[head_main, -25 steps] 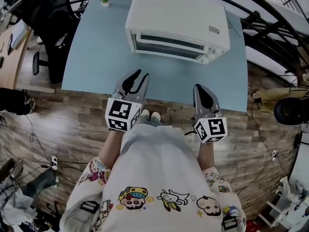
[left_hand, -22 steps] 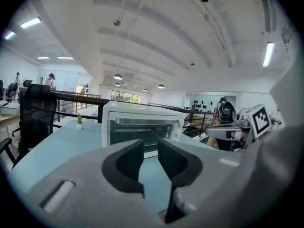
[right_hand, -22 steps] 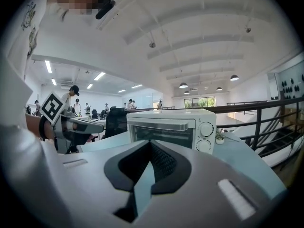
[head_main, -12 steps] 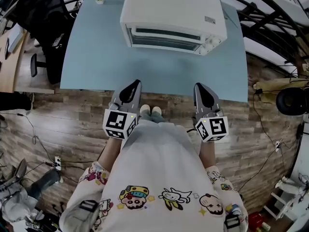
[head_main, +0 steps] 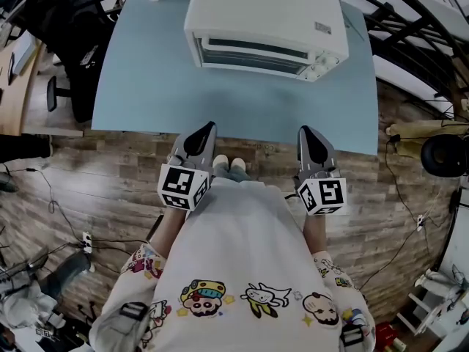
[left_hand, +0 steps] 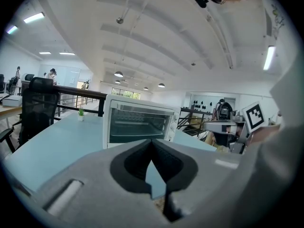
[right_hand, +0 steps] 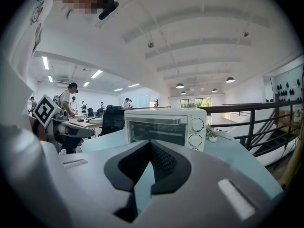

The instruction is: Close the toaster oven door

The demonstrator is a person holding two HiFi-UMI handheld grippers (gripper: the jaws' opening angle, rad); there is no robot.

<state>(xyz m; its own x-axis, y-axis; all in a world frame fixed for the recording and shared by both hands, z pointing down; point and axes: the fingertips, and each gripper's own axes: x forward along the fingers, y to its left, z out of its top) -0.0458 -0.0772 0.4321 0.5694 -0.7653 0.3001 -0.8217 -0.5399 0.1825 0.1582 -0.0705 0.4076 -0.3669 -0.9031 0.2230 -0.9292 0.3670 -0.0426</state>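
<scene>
Left gripper [head_main: 207, 127] has just brought its jaws together with nothing between them, and the right gripper [head_main: 305, 131] is likewise pressed closed and empty. Both hang at the near edge of the table [head_main: 139, 86]. Ahead of them, well apart, the toaster oven [head_main: 264, 20] stands with its door [head_main: 253, 56] upright against the front, so the closing looks done and nothing seems left. The right gripper view shows the knobs [right_hand: 198, 124] beside the glass door and its top edge lying flush. The head view gives only a sliver of that front, but shows both grippers standing clear of it.
</scene>
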